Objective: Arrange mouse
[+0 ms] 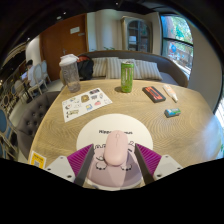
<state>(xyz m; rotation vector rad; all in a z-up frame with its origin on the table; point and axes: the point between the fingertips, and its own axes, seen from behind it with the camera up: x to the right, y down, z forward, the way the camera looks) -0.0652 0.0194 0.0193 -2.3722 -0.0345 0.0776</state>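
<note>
A pale pink mouse (116,148) lies on a round white and lilac mouse pad (122,127) at the near edge of a wooden table (120,105). My gripper (116,160) is low over the pad with the mouse between its fingers. The magenta pads (82,160) stand a little off the mouse on both sides, with a gap on each. The gripper is open and the mouse rests on the pad. The pad's near part, printed with small paw marks, lies under the fingers.
Beyond the pad are a printed sheet (86,102), a clear lidded jar (69,72), a green can (127,76), a dark flat box (153,93), a pale tube (169,92) and a small teal item (173,112). A sofa and chairs stand behind the table.
</note>
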